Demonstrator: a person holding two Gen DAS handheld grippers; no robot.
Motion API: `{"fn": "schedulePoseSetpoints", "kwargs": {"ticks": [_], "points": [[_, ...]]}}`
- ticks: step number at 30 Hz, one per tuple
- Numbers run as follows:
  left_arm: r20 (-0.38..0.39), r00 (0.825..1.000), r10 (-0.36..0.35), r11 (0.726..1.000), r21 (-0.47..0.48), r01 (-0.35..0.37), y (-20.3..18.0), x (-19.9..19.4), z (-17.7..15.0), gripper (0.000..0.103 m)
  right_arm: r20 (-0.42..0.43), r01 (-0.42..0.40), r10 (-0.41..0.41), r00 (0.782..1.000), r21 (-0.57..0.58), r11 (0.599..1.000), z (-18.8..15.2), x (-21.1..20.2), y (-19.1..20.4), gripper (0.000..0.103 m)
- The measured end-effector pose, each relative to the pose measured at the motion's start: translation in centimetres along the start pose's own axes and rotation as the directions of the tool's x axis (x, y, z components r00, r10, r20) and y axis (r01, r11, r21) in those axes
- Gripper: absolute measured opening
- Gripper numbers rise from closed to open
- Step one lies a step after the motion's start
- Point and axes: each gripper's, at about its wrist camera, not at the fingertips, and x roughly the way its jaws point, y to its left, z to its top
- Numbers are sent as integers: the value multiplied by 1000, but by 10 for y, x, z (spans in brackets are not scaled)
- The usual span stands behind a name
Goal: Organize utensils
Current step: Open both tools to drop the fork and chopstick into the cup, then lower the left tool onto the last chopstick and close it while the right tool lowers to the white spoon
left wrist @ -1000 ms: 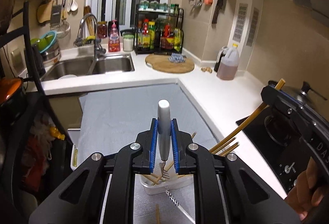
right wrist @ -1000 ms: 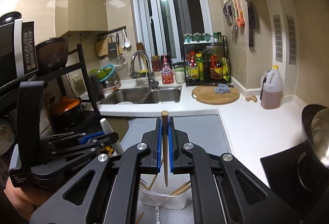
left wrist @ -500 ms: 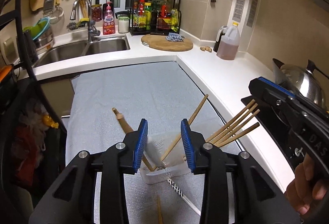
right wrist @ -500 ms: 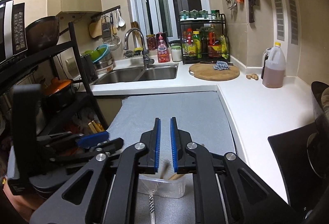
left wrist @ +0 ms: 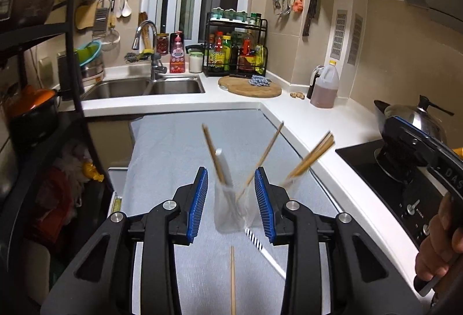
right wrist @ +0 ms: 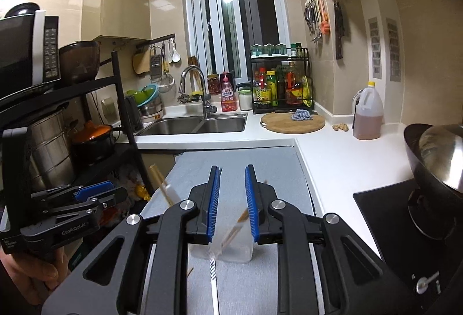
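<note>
- On the grey mat [left wrist: 179,141] in front of me stands the clear plastic holder [left wrist: 231,210], with wooden chopsticks [left wrist: 264,154] and a white-handled utensil [left wrist: 224,167] leaning out of it.
- My left gripper [left wrist: 231,200] has its jaws apart and grips nothing; the holder shows between the blue pads without touching them.
- My right gripper [right wrist: 231,203] is opening its jaws, and nothing is pinched there either.
- Still loose on the mat: a single wooden chopstick [left wrist: 232,280] and a striped-handled utensil [left wrist: 262,248], both just in front of the holder.
- I judge the next step is fetching these. I'd approach low, pinch near the middle, then lower each piece tip-first without knocking the light holder.
</note>
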Motion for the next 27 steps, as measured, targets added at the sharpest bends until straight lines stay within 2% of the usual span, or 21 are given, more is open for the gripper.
{"fn": "schedulePoseSetpoints", "kwargs": {"ticks": [3,10,15,20,23,27], "points": [[-10,999,36,999,-7,-36,-1,-10,-29,34,-6,8,-8,1000,-5,1000,-27,-19,3,19],[-45,998,46,998,-37,-47,-2,-19,-80,34,-54,-13,12,998,-18,1000,-86,-38,16,19],[-52,997,56,997,-40,-59,0,-19,-102,34,-53,-1,1,999,-17,1000,-107,-43,19,18],[-57,997,53,995,-75,-58,4,-13,-140,34,-93,-19,21,995,19,1000,-131,-33,12,16],[-114,992,44,995,-87,-55,1,0,-175,33,-135,-13,15,991,11,1000,-149,-23,10,16],[-166,986,27,996,-79,-40,-4,6,-201,32,-201,-23,28,979,29,999,-174,-3,8,16]]}}
